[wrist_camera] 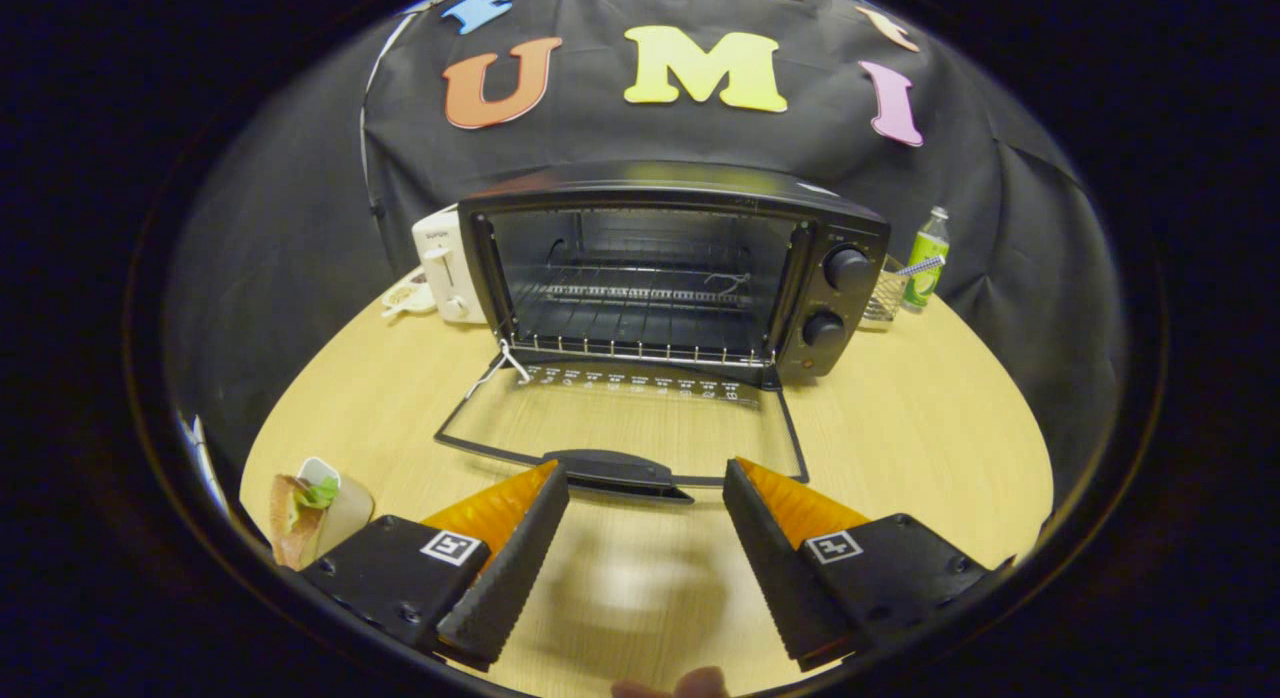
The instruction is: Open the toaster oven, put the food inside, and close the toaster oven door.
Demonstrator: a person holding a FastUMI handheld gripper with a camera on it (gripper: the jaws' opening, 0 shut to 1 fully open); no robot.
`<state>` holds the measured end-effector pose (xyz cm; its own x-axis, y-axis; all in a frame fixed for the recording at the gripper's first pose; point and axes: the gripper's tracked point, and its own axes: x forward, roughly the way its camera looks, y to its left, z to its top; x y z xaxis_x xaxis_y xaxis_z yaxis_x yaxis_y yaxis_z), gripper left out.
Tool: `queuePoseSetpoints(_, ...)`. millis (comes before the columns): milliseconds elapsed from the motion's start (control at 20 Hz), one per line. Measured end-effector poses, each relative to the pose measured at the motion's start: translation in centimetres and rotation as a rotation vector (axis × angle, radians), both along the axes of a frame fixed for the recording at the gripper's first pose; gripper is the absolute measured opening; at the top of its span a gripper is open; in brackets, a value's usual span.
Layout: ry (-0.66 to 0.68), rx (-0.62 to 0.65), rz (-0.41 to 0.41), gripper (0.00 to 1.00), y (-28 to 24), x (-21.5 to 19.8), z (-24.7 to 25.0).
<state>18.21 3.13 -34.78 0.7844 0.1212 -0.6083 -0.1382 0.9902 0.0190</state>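
The tongs (645,478) are hovering spread wide above the tabletop (920,428), pinching nothing, their tips just short of the handle (615,471) of the toaster oven (670,268) door (620,423), which is lying fully open and flat. The food (305,513), a wrap in a paper sleeve, is sitting off to the left, beside the left finger and well apart from the oven, so the coming move is likely turning leftward. The wrap is standing roughly upright, its lower end cut off. The rack (640,298) inside is showing bare.

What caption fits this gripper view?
Open gripper faces the toaster oven, door down; wrapped food waits beside it.
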Motion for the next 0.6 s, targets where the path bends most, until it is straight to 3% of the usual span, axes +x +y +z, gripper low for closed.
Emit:
queuePoseSetpoints(350, 0.004, 0.123, 0.221, 1.00, 2.7, -6.0, 8.4)
queuePoseSetpoints(600, 0.128, 0.243, 0.328, 1.00, 5.6, -8.9, 10.4)
